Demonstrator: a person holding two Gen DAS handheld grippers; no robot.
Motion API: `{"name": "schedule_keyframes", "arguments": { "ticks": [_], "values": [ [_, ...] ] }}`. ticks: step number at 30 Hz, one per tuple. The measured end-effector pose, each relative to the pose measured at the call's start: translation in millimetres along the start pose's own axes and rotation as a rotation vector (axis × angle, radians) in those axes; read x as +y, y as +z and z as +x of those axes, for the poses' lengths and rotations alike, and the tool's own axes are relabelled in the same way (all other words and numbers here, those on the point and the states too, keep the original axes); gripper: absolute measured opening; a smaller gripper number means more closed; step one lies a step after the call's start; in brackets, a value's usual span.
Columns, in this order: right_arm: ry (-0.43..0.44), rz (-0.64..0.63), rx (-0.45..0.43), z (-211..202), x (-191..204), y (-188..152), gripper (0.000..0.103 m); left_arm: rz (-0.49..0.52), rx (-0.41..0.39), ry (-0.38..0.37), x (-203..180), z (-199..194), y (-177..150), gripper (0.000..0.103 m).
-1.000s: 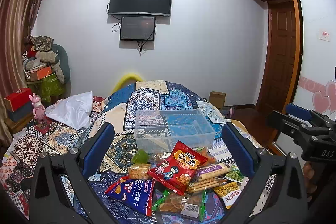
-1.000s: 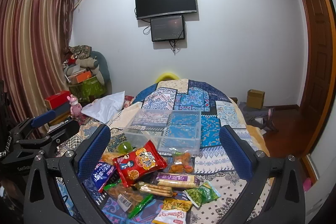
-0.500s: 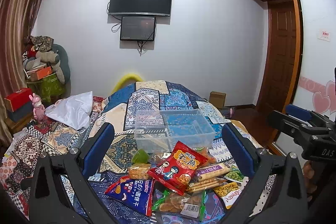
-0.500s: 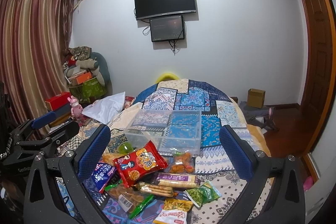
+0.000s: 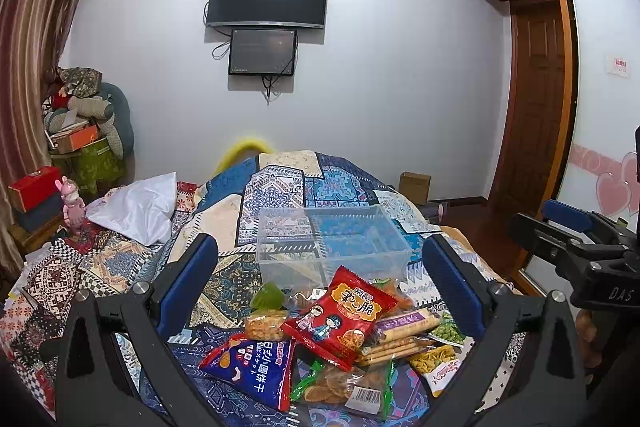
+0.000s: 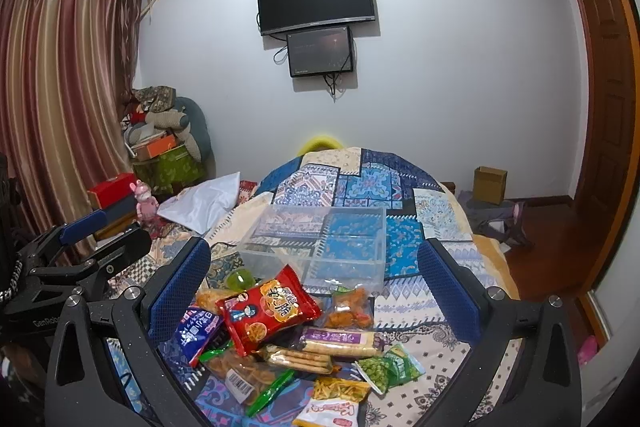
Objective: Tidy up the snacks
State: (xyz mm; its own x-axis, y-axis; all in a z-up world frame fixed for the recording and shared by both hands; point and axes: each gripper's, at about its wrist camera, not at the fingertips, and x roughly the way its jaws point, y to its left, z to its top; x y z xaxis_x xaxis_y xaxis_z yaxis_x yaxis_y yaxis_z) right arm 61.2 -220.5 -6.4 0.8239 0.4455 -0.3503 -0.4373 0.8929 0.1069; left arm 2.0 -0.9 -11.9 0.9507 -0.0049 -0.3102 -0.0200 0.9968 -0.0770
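A pile of snack packets lies on the patchwork bedspread: a red packet [image 5: 340,315] [image 6: 266,311] on top, a blue packet [image 5: 256,363] [image 6: 198,333], long biscuit packs [image 5: 404,323] [image 6: 340,339], a green pea packet [image 6: 390,367] and a green jelly cup [image 5: 267,297] [image 6: 239,279]. Behind the pile stands a clear plastic bin [image 5: 332,245] [image 6: 320,243], apparently empty. My left gripper [image 5: 320,287] is open above the pile, holding nothing. My right gripper [image 6: 314,289] is open above the pile, holding nothing. Each gripper shows at the edge of the other's view.
A white pillow [image 5: 140,203] lies on the bed at the left. A pink toy figure [image 5: 72,205] and stacked boxes [image 5: 34,187] stand by the curtain. A cardboard box [image 6: 490,185] sits on the floor at the right, near the wooden door [image 5: 536,107].
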Motion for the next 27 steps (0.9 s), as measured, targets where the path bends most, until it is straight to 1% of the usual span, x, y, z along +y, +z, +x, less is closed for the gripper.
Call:
{"name": "schedule_keyframes", "arguments": {
  "ticks": [5, 9, 12, 13, 15, 17, 21, 27],
  "values": [
    [-0.020, -0.003, 0.023, 8.2, -5.3, -4.1, 0.103, -0.011, 0.030, -0.034, 3.1, 9.4, -5.0, 0.103],
    [-0.045, -0.005, 0.063, 16.4, -15.4, -11.0, 0.103, -0.010, 0.095, -0.059, 4.3, 27.3, -15.4, 0.103],
    [-0.070, -0.006, 0.117, 26.2, -27.3, -22.6, 0.103, -0.006, 0.163, -0.062, 3.0, 46.5, -30.1, 0.103],
    [-0.079, -0.003, 0.148, 32.0, -33.0, -29.0, 0.103, -0.005, 0.197, -0.067, 2.6, 55.9, -36.2, 0.103],
    [-0.082, 0.008, 0.191, 38.6, -40.5, -37.2, 0.103, -0.004, 0.244, -0.068, 1.0, 69.4, -43.9, 0.103],
    [-0.077, 0.031, 0.256, 48.5, -50.5, -49.1, 0.103, 0.003, 0.286, -0.066, -1.8, 84.8, -53.1, 0.103],
    [-0.076, 0.086, 0.356, 66.1, -67.2, -68.3, 0.103, 0.046, 0.333, -0.068, -11.1, 108.7, -64.8, 0.103],
    [-0.048, 0.164, 0.457, 88.2, -85.7, -87.5, 0.103, 0.125, 0.399, -0.067, -20.1, 142.0, -78.0, 0.103]
  ]
}}
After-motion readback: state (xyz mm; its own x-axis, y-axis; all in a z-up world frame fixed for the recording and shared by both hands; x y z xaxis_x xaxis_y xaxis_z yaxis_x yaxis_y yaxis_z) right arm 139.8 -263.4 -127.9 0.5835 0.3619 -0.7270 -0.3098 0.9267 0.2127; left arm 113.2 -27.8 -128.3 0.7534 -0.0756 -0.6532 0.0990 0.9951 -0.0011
